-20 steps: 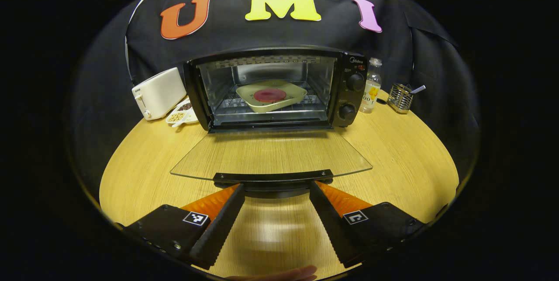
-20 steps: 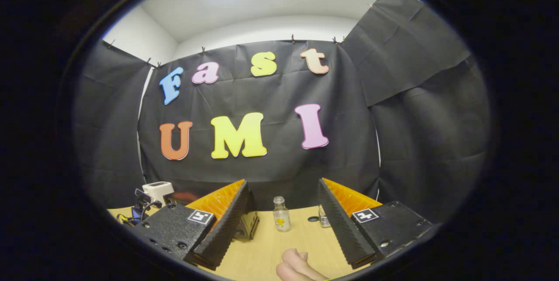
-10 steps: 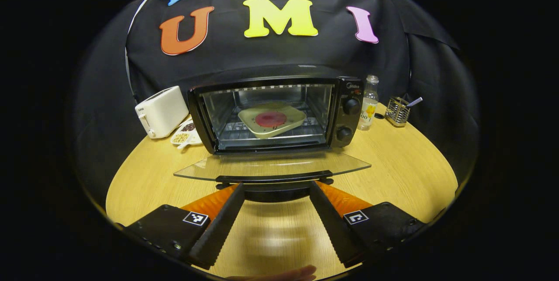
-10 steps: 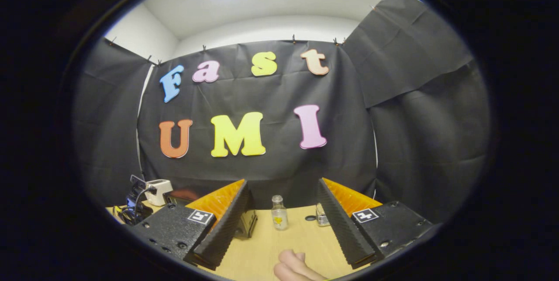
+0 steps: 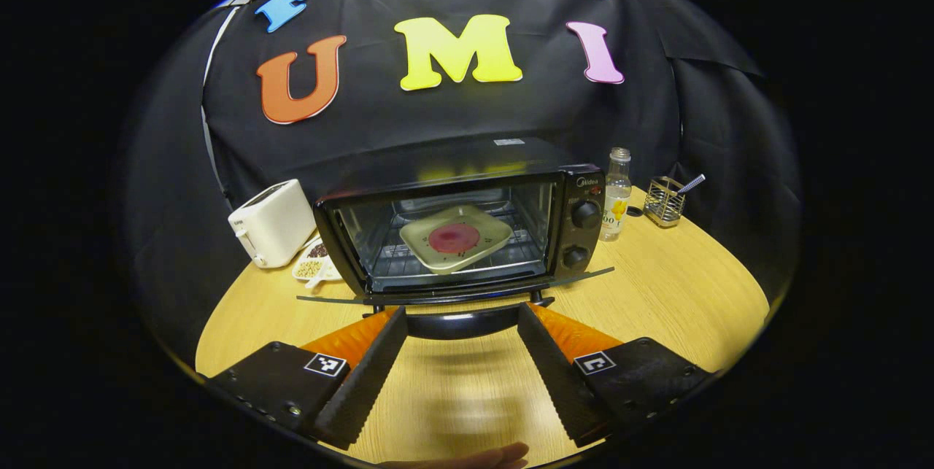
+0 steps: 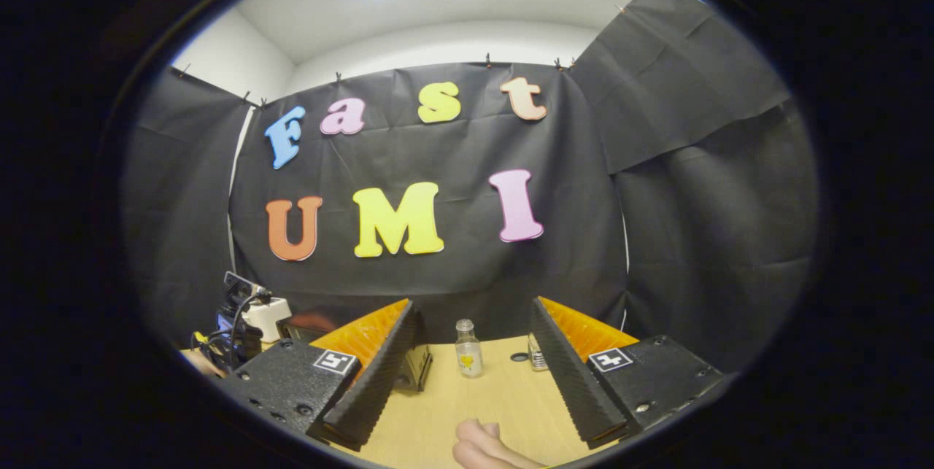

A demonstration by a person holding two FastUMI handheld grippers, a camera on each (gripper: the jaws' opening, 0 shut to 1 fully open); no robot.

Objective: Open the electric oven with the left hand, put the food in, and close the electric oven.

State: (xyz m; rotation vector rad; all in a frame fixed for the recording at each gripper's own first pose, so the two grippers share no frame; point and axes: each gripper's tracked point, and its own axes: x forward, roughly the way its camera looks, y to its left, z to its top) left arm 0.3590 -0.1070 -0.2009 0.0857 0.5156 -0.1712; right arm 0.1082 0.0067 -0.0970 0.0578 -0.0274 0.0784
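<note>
The black electric oven stands at the back of the round wooden table. Inside, on the rack, a pale square plate carries a red round piece of food. The glass door is partly raised and shows almost edge-on. Its black handle lies between the tips of my left gripper, which is open and does not clamp it. My right gripper is open and holds nothing, pointing at the booth's wall. A corner of the oven peeks from behind its left finger.
A white toaster and a small dish of beans sit left of the oven. A clear bottle and a wire holder stand to its right. A hand shows at the bottom of the right gripper view.
The glass door has swung up from lying flat to nearly edge-on, with the left gripper rising at its handle. The right gripper has hardly moved.
</note>
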